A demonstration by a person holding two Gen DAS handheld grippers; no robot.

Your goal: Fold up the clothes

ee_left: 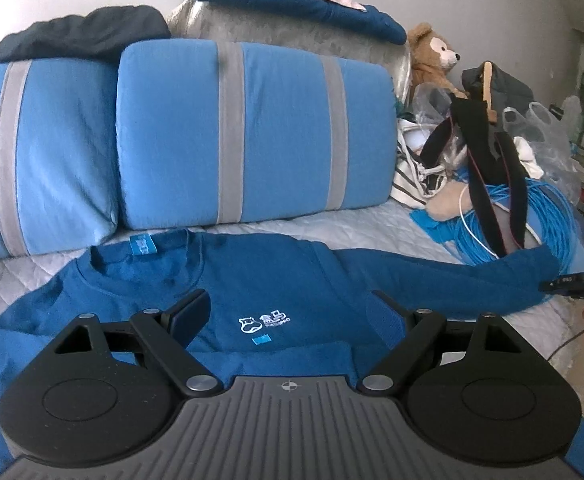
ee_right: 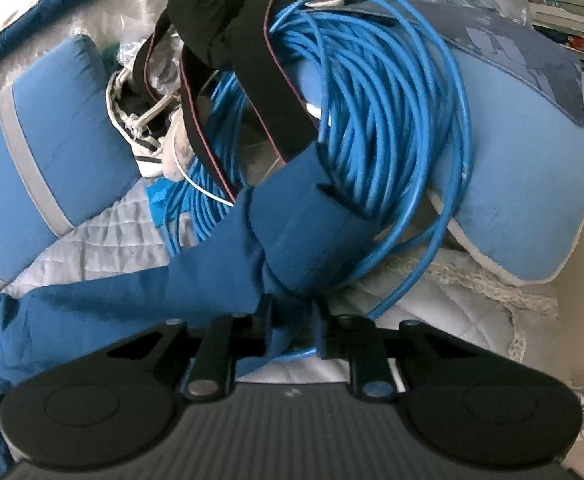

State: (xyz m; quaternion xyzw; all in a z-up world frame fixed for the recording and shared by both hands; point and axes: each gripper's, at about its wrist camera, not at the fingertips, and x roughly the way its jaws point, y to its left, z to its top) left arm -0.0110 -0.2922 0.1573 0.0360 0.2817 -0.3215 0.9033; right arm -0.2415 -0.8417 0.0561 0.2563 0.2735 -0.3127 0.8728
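A dark blue sweatshirt with a small white chest logo lies flat on the grey quilted bed, collar toward the pillows. Its lower hem is folded up over the body. My left gripper is open and empty, hovering over the chest. The shirt's right sleeve stretches out to the right. My right gripper is shut on that sleeve near its cuff, which rests against a blue cable coil. In the left wrist view the right gripper shows at the far right edge.
Two blue pillows with grey stripes line the back of the bed. A coil of blue cable, black straps, plastic bags and a teddy bear crowd the right side. A light blue cushion lies behind the coil.
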